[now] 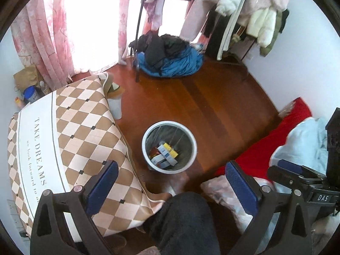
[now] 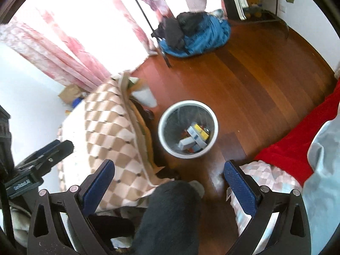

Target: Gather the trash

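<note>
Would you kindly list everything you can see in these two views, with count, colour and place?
Waste bin: one, white rim, on the floor in the middle.
Small boxes: several, grey, yellow and orange, inside the bin.
Tablecloth: one, brown and cream diamonds, on the table to the left.
Curtain: one, pink, upper left by the window.
Clothes pile: one, blue and black, on the far floor.
Hanging coats: several, white and pink, upper right.
Red cover: one, right edge.
Floor: brown wood.
Person's knee: one, dark trousers, bottom centre.
Left gripper: open, empty.
Right gripper: open, empty.
</note>
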A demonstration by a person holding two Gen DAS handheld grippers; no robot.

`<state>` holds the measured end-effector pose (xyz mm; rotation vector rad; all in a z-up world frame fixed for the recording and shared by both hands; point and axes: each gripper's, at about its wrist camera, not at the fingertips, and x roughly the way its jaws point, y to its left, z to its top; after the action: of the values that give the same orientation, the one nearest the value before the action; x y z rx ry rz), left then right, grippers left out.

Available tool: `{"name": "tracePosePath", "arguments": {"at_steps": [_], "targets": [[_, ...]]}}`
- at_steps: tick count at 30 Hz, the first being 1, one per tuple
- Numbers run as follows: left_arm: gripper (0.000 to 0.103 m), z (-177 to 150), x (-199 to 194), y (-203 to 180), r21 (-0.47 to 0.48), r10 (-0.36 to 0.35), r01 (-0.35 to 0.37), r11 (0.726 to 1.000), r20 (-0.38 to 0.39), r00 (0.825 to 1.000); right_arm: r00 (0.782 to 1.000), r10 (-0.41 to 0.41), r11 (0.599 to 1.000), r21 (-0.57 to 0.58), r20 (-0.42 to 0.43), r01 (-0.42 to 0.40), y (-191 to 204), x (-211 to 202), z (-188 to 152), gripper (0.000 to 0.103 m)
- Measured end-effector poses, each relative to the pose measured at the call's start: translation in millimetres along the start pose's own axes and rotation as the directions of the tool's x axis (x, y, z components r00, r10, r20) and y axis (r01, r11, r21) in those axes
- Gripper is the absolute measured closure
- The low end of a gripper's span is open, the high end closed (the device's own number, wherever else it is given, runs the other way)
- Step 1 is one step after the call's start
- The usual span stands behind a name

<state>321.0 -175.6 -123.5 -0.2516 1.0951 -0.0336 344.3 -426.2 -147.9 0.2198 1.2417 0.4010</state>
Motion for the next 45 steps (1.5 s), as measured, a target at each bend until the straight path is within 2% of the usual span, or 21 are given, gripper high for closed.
{"name": "tracePosePath", "arguments": {"at_steps": [6,16,45], "targets": [[0.000,-8.8,-40.6,-2.1,0.012,-0.056,0.056,0.998,0.032,0.998,0.998,0.061,0.996,-0.065,0.032,-0.059,34.1,-52.3,-11.6,0.000],[0.000,-22.3,-88.4,-0.1,0.017,-0.097,0.096,0.995,0.071,0.993,0.992,0.117,0.985,-0.135,0.042,-0.110,69.3,-90.9,-28.7,0.000],[0.000,-26.9,-105.3,-5.6,0.016,-0.146,0.145,0.989,0.080,0.986,0.989,0.143,0.981,-0.137,0.030,-0.138,79.0,-110.7,-39.1,0.000]]}}
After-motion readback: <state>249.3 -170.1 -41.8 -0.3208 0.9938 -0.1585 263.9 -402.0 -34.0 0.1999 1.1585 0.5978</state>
